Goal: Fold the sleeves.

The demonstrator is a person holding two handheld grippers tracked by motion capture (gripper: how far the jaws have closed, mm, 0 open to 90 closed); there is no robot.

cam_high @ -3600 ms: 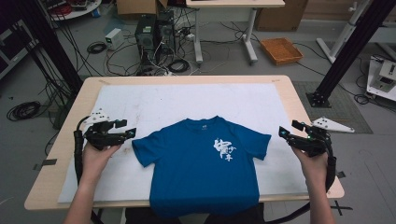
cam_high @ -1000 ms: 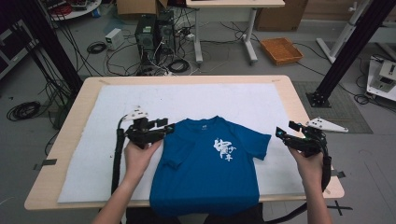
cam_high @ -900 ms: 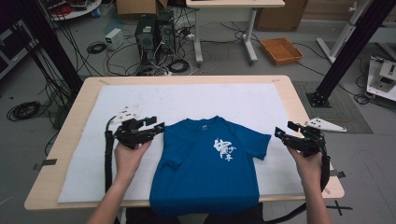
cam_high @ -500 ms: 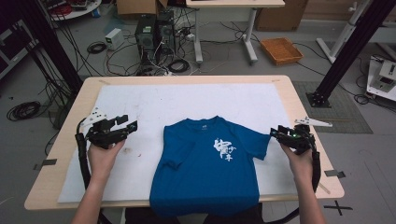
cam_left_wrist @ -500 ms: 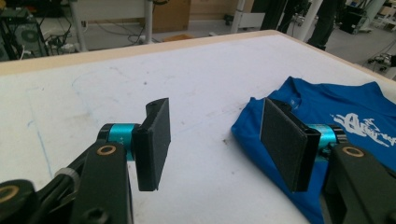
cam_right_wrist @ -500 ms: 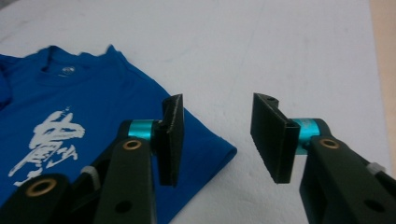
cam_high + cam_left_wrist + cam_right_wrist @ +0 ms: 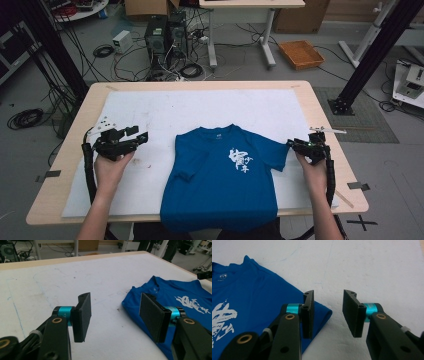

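- Right gripper view: the right gripper (image 7: 328,312) has just been closing, yet its jaws stand apart with bare cover between them; one pad overlaps the shirt's (image 7: 257,292) sleeve tip, pressing nothing.
- Left gripper (image 7: 115,313) is open and holds nothing, well clear of the shirt's folded-in sleeve (image 7: 186,167).
- The shirt lies flat at the near middle of the table (image 7: 200,86), collar away, hem hanging over the near edge.
- Judged as light, soft and limp: it will sag and crease, and needs a pinch through a hem or seam edge rather than a flat panel.
- The free sleeve (image 7: 277,152) edge looks the handiest hold.
- The white cover (image 7: 150,107) leaves wide open room beyond and left of the shirt; the right table edge is near the right gripper.
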